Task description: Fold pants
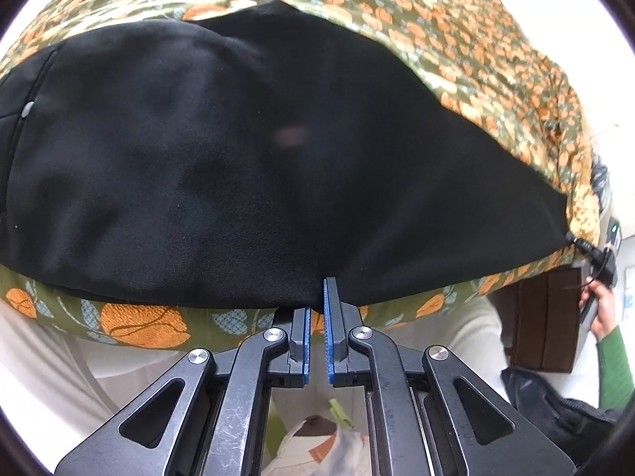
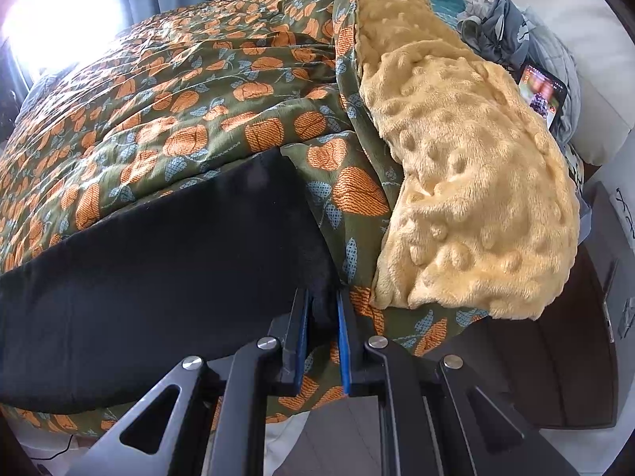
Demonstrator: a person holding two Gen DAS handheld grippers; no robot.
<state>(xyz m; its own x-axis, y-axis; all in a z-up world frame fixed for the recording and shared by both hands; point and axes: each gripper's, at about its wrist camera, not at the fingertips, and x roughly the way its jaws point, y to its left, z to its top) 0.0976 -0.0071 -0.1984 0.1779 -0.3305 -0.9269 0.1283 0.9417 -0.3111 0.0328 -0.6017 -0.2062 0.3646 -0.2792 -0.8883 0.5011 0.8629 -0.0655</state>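
Note:
Black pants [image 1: 222,150] lie spread on a green quilt with orange flowers [image 1: 456,39]. At the pants' near hem, my left gripper [image 1: 316,295] is shut on the cloth; its left finger is partly tucked under the fabric. Far right in that view, a hand in a green sleeve [image 1: 603,317] holds the other gripper at the pants' right corner. In the right wrist view the pants [image 2: 158,269] stretch away to the left, and my right gripper [image 2: 321,293] is shut on their near right corner, with black cloth bunched between the blue pads [image 2: 342,317].
A yellow dimpled blanket [image 2: 456,182] lies folded back on the quilt [image 2: 158,91] to the right of the pants. Beyond it are a lit phone [image 2: 543,91] and grey clothes [image 2: 500,31]. Dark wooden furniture [image 2: 555,357] stands beside the bed. A black bag [image 1: 555,408] sits on the floor.

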